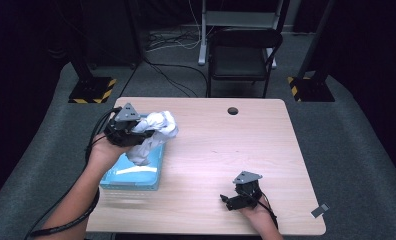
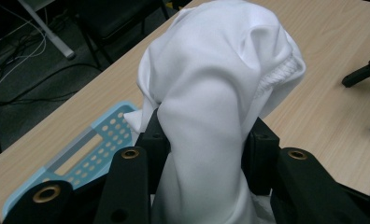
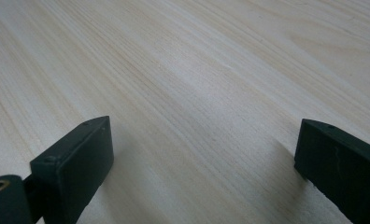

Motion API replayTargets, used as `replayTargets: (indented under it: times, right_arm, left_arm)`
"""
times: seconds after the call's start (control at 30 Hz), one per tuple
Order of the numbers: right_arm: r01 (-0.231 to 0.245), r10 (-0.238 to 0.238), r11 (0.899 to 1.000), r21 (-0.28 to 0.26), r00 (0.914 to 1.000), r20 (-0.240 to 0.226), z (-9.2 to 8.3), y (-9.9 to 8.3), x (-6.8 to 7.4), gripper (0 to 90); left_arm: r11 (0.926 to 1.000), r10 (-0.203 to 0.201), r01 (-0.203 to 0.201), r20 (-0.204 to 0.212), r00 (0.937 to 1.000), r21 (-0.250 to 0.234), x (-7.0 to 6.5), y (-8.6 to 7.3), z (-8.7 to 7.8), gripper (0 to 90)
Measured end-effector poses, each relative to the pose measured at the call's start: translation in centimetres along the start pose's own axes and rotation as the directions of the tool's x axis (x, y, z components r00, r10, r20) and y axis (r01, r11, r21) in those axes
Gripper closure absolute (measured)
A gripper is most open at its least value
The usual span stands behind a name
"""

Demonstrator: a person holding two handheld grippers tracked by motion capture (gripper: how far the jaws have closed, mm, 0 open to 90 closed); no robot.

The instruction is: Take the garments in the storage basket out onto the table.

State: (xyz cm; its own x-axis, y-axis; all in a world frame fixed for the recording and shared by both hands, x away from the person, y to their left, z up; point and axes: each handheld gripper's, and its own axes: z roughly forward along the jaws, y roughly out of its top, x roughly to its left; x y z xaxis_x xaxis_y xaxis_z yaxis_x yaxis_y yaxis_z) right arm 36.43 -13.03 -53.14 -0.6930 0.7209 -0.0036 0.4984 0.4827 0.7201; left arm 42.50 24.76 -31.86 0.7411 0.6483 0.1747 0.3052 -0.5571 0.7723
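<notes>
A wooden table (image 1: pixel 211 165) carries a light-blue perforated basket (image 1: pixel 131 175) at its nine o'clock edge. Above the basket hangs a bunched white cloth (image 1: pixel 153 135), clamped between the jaws of the left gripper (image 1: pixel 131 131). At five o'clock, the right gripper (image 1: pixel 234 199) rests low on bare wood, jaws spread wide, holding nothing.

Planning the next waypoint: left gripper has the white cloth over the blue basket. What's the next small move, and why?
Probably carry the white cloth a little further toward the bare table, then lower it. The left gripper is shut on a bunched fold, and the cloth's lower end hangs over the blue basket. The right gripper rests open near the table's front edge, with nothing between its jaws, ready to help spread it.
</notes>
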Motion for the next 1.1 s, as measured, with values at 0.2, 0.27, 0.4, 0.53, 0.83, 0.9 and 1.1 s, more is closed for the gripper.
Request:
replayTargets:
  times: [0.2,0.27,0.4,0.53,0.83,0.9,1.1]
  right_arm:
    - [0.002,-0.002,1.000,0.000,1.0000,-0.002,0.0,0.0,0.0,4.1]
    - [0.003,-0.003,1.000,0.000,1.0000,-0.003,0.0,0.0,0.0,4.1]
    - [0.004,-0.004,1.000,0.000,1.0000,-0.004,0.0,0.0,0.0,4.1]
    - [0.004,-0.004,1.000,0.000,1.0000,-0.004,0.0,0.0,0.0,4.1]
    - [0.003,-0.003,1.000,0.001,1.0000,-0.005,0.0,0.0,0.0,4.1]
    - [0.004,-0.004,1.000,0.001,1.0000,-0.005,0.0,0.0,0.0,4.1]
    - [0.004,-0.004,1.000,0.001,1.0000,-0.005,0.0,0.0,0.0,4.1]
  left_arm:
    - [0.9997,0.023,-0.023,0.021,0.9995,0.008,-0.9,0.7,1.1,61.3]
    - [0.9995,0.030,-0.030,0.029,0.9991,0.008,-1.2,0.9,1.4,61.3]
    - [0.9992,0.041,-0.041,0.048,0.9980,0.003,-1.8,1.4,2.0,61.3]
    - [0.9986,0.054,-0.054,0.072,0.9959,-0.002,-2.5,2.0,2.5,61.3]
    - [0.9971,0.072,-0.069,0.103,0.9921,-0.032,-4.1,3.3,3.3,61.3]
    - [0.9968,0.075,-0.072,0.109,0.9911,-0.034,-4.3,3.5,3.6,61.3]
    - [0.9967,0.078,-0.075,0.126,0.9889,-0.032,-4.9,3.7,4.3,61.3]
